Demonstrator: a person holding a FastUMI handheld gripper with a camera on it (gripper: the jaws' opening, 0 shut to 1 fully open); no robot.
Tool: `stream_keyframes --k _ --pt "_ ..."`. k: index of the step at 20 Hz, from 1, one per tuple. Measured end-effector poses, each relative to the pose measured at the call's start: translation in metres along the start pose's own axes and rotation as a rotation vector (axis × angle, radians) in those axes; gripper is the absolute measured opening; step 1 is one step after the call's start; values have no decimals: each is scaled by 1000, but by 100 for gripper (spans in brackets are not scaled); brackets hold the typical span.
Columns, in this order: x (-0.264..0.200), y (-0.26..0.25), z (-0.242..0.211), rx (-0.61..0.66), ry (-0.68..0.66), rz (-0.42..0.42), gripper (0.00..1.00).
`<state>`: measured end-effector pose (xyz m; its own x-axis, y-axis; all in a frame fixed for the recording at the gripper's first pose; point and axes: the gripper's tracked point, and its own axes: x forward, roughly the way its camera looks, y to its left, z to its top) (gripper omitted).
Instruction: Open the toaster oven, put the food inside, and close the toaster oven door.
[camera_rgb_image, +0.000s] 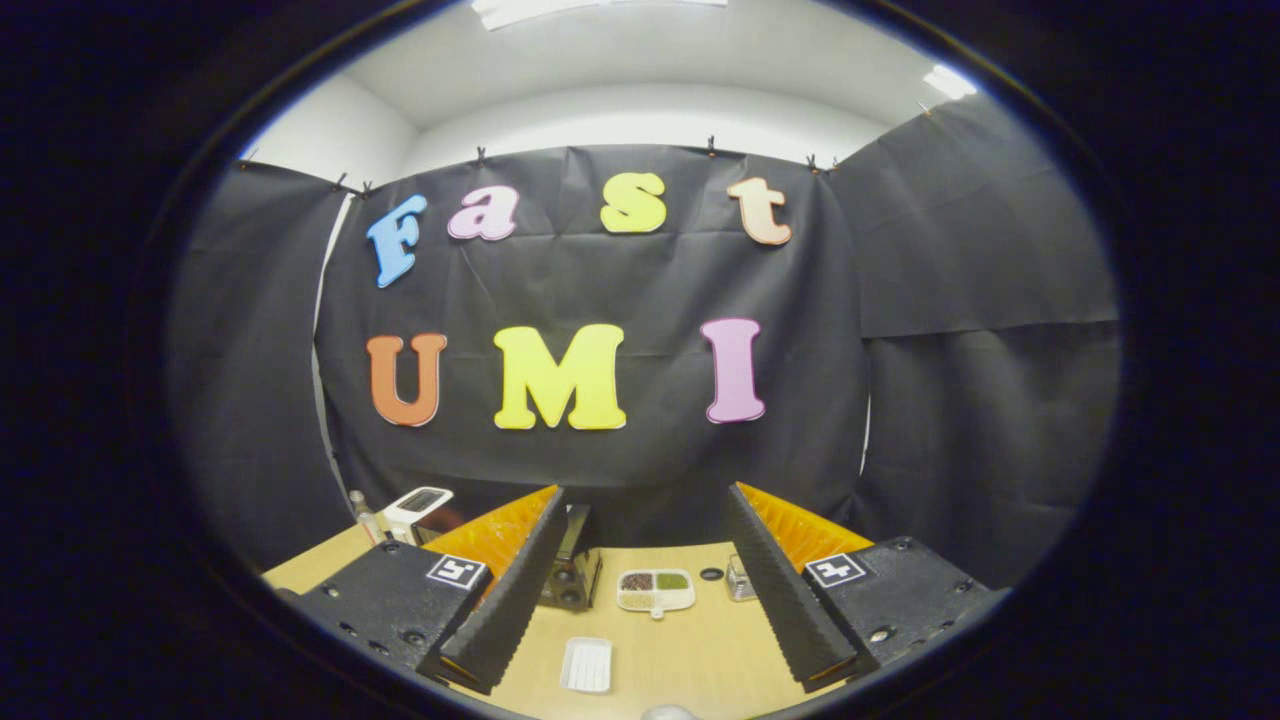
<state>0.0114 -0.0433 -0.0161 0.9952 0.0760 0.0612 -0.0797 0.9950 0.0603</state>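
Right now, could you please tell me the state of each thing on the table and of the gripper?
Gripper: open, fingers wide apart, holding nothing, above the table.
Toaster oven: partly hidden behind one finger; door state cannot be told.
Divided food dish: flat on the table beyond the fingers, compartments filled.
White ridged tray: flat between the fingers, nothing on it.
Wooden table: bears all these.

Pale wood-grain bench, smooth and matt. Ribbed, rough-looking fingers of the gripper, set wide apart, holding nothing. Glossy white plastic tray, ridged inside. Dark toaster oven with a metallic sheen. Matt, creased black cloth wall.
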Motion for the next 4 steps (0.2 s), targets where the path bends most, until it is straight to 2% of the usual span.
stream_keyframes --k 4 --pt "-4 3 -3 2 12 4 100"
